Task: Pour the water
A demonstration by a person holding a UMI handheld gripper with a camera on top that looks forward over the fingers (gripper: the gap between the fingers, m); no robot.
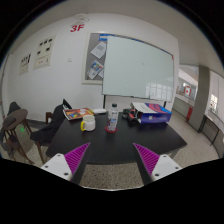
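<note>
My gripper (112,158) is open, its two magenta pads wide apart with nothing between them. It hovers over the near end of a dark table (120,140). Well beyond the fingers, at the far part of the table, stands a clear water bottle (113,117). A small pale cup (89,122) stands to the left of the bottle. Both are far from the fingers and untouched.
A red and yellow box (78,113) lies at the far left of the table, a blue and purple box (150,112) at the far right. Chairs (20,130) stand to the left. A whiteboard (137,67) hangs on the back wall.
</note>
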